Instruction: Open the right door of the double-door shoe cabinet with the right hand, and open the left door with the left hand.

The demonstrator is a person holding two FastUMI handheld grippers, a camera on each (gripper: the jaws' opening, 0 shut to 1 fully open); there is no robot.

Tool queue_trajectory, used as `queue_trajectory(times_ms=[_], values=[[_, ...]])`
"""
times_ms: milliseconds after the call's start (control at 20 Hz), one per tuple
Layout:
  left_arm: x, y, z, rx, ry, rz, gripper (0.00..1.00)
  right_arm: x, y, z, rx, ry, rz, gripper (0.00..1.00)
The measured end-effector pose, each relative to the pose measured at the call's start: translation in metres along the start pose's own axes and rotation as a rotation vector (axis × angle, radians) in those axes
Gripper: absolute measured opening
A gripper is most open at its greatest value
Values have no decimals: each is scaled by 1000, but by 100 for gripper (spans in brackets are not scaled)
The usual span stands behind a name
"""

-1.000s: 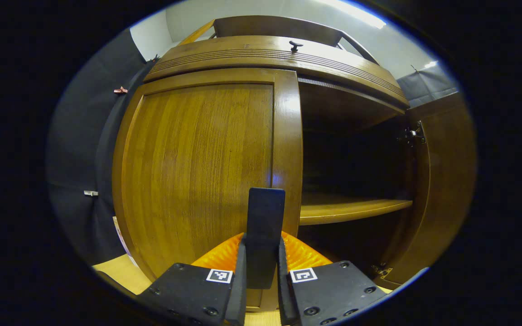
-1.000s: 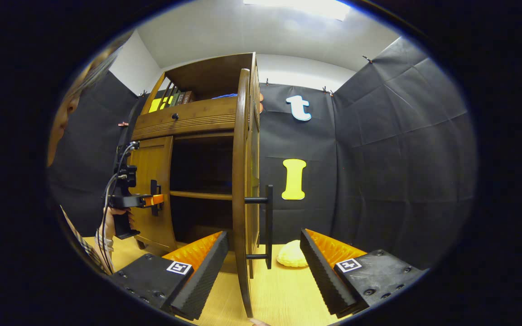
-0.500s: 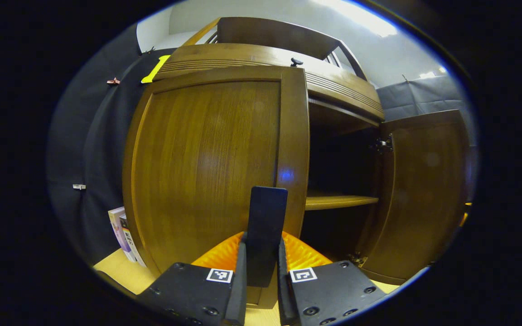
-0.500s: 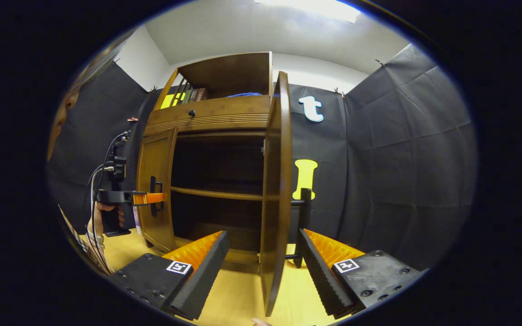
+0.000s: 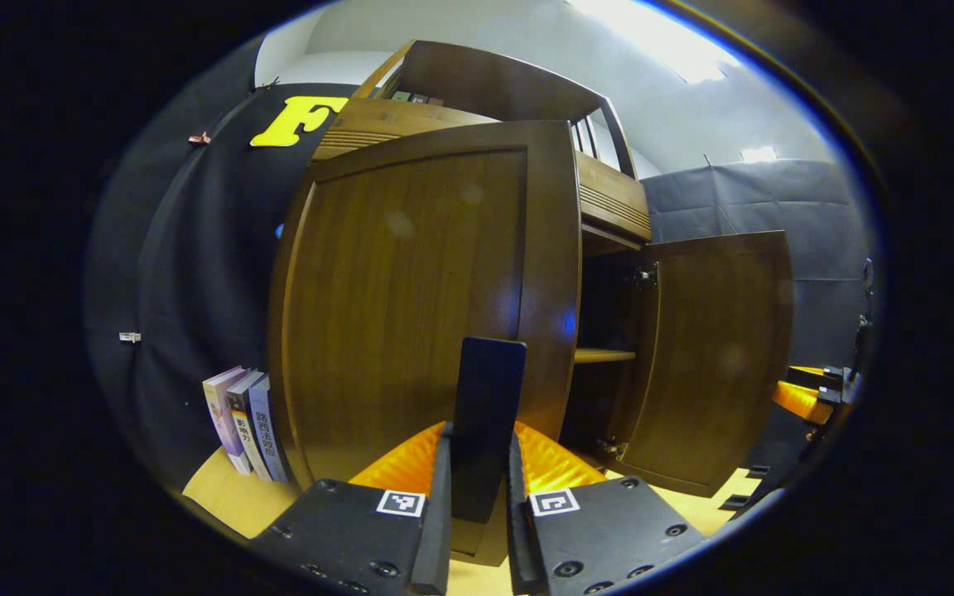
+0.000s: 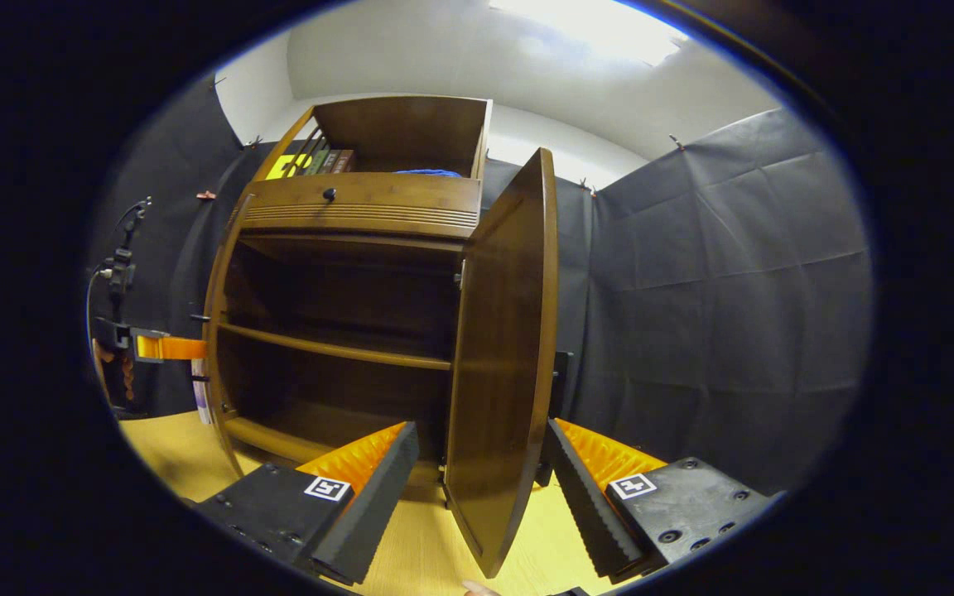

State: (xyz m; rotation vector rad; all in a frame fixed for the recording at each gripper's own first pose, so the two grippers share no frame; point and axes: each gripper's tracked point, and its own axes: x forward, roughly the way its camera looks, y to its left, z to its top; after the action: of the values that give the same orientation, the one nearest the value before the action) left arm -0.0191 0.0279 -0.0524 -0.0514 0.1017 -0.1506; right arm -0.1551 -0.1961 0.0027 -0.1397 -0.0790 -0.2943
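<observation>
In the left gripper view the wooden cabinet's left door [image 5: 411, 298] stands swung out in front of me. Its black bar handle [image 5: 489, 389] sits between the fingers of my left gripper [image 5: 478, 434], which is shut on it. The right door [image 5: 713, 356] stands wide open beyond, with the other gripper's orange finger [image 5: 800, 399] past it. In the right gripper view my right gripper [image 6: 481, 432] is open. Its fingers straddle the right door [image 6: 502, 348] without pressing it. That door's black handle [image 6: 562, 385] peeks out behind the door. The left gripper [image 6: 169, 348] holds the left door edge-on at far left.
The cabinet's inside [image 6: 336, 290] is dark with one shelf [image 6: 336, 351] across it. A drawer with a black knob [image 6: 329, 194] and an upper shelf with books [image 6: 328, 161] sit above. Several books [image 5: 243, 424] lean against the booth wall left of the cabinet. The floor [image 6: 411, 546] is light wood.
The left door has swung well outward with my left gripper shut on its handle. The right door has swung wider open, and my open right gripper now faces its inner side.
</observation>
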Motion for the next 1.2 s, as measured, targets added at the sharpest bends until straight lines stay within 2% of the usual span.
queue_trajectory(times_ms=[50, 100, 250, 450, 700, 800, 1000, 1150, 1200], values=[[-10, 4, 0, -1, 0, -4, 32, -2, 6, 4, 16, -9, -2, 95], [-19, 8, 1, -3, 1, -4, 32, -4, 14, 5, 31, -13, 5, 97], [-45, 23, 3, -4, -1, 14, 32, -4, 42, 5, 50, -8, 55, 97], [-70, 44, 9, 27, -28, 76, 30, -1, 73, -4, 57, 21, 141, 97], [-91, 62, 15, 54, -32, 146, 26, 6, 106, -13, 44, 32, 212, 96], [-101, 76, 17, 56, -48, 193, 25, 10, 123, -14, 55, 37, 254, 99], [-120, 104, 18, 44, -59, 292, 19, 13, 152, -20, 82, 59, 329, 97], [-141, 126, 22, 43, -69, 376, 18, 13, 170, -16, 104, 48, 380, 96], [-149, 130, 27, 53, -82, 392, 12, 13, 175, -16, 108, 45, 391, 98]])
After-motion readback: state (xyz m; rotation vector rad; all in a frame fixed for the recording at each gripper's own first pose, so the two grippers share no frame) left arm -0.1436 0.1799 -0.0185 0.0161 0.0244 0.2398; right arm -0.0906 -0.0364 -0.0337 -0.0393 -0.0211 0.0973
